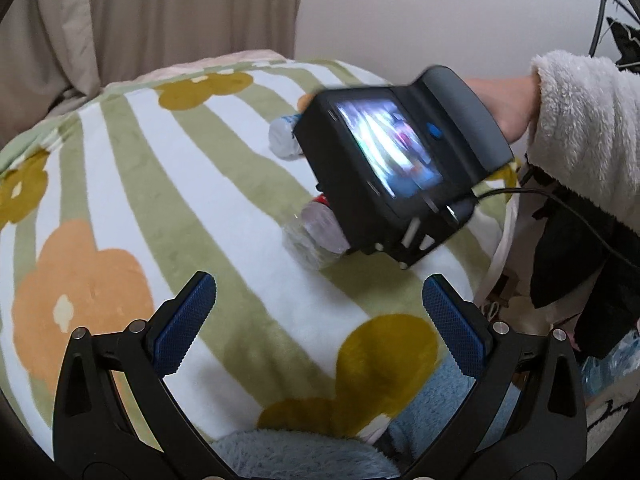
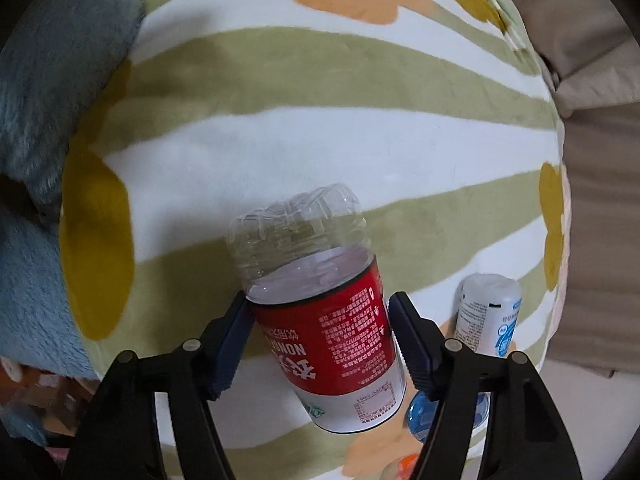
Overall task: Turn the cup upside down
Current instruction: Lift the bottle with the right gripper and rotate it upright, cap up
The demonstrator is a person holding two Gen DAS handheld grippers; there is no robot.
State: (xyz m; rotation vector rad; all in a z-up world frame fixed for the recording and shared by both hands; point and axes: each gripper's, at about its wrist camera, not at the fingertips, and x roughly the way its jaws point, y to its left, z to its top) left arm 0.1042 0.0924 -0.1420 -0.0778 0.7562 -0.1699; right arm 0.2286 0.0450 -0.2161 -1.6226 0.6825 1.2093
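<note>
Clear glossy plastic cup [image 2: 320,292]; fleecy matt blanket [image 2: 320,128].

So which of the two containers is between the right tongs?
The clear one with the red label, held between the right tongs; the smaller white one with blue print sits apart beside it.

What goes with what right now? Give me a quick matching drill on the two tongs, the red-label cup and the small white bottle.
Things:
1. left tongs
2. right tongs
3. red-label cup
4. small white bottle

States:
A. lying on the blanket, untouched
B. open, nothing between the pads
C. closed around the cup's label
D. held with its clear ribbed base pointing away from the camera

Pairs: 1-B, 2-C, 3-D, 4-A
</note>
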